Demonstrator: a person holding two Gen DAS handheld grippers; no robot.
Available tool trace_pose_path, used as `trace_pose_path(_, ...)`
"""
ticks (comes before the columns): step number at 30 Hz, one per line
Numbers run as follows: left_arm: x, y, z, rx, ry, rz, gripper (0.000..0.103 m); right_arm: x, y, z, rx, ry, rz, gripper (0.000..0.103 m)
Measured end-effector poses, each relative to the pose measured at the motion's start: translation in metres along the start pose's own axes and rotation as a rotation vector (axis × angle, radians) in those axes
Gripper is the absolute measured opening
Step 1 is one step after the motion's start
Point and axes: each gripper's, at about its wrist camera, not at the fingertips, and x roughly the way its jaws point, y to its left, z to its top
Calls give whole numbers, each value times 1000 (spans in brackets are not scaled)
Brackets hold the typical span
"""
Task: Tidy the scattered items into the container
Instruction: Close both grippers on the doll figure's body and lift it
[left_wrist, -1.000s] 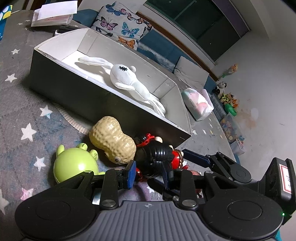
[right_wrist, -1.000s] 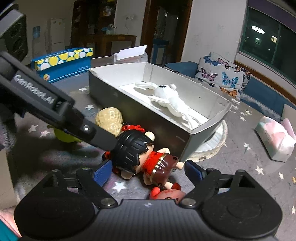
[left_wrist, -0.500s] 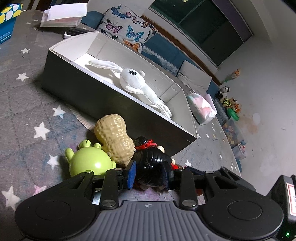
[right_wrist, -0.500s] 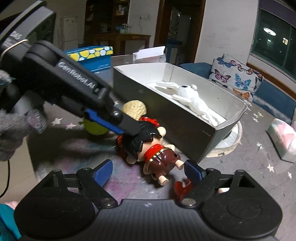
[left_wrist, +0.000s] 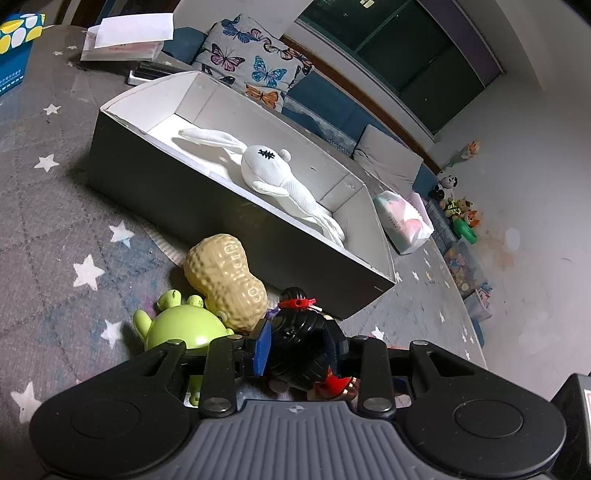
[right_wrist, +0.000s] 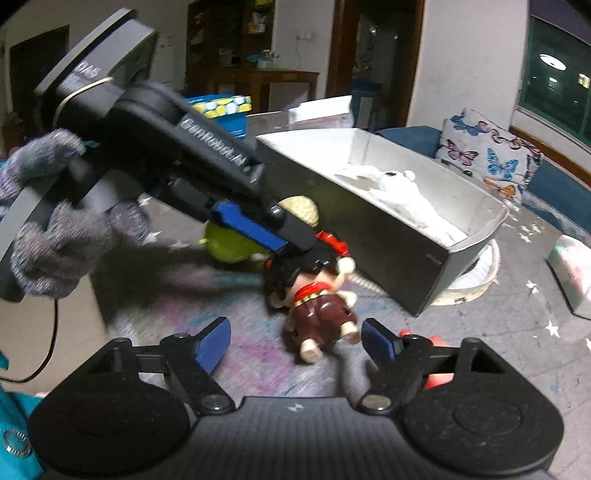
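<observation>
My left gripper (left_wrist: 299, 347) is shut on the black-haired head of a doll (left_wrist: 299, 343) in a red and brown dress; in the right wrist view the doll (right_wrist: 317, 299) hangs lifted just off the starry cloth. A peanut toy (left_wrist: 225, 280) and a green pig toy (left_wrist: 181, 328) lie beside it. The grey box (left_wrist: 207, 206) with white inside holds a white plush rabbit (left_wrist: 273, 177). My right gripper (right_wrist: 295, 343) is open and empty, just in front of the doll's feet. A red toy (right_wrist: 436, 373) lies partly hidden behind its right finger.
A tissue pack (left_wrist: 402, 221) lies past the box's right end. A white round plate (right_wrist: 472, 277) pokes out under the box. A blue patterned box (right_wrist: 221, 110) and papers (left_wrist: 125, 40) sit at the table's far side.
My left gripper has closed on the doll's head and raised it a little. The right gripper has drawn back slightly and stays open.
</observation>
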Motion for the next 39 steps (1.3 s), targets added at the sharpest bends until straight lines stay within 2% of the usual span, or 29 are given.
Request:
trace_pose_path(4, 2, 0, 2, 1, 6, -1, 35, 9, -4, 7, -1, -1, -20, 76)
trace_pose_path(6, 4, -1, 4, 2, 10, -2, 35, 14, -4, 10, -11, 3, -14, 72)
trace_pose_path(11, 8, -2, 8, 13, 13, -2, 35, 26, -4, 15, -22, 16, -30, 71)
trace_pose_path(19, 11, -5, 10, 25, 16, 13, 37, 35, -13, 13, 3, 48, -31, 57)
trace_pose_path(21, 10, -5, 9, 22, 21, 10, 37, 35, -14, 10, 5, 56, -32, 51)
trace_pose_path(34, 9, -13, -2, 71, 66, -32, 41, 8, -10, -6, 36, 60, 20, 49)
trace_pose_path(39, 12, -18, -1, 94, 75, -27, 43, 14, -9, -7, 40, 77, 21, 49)
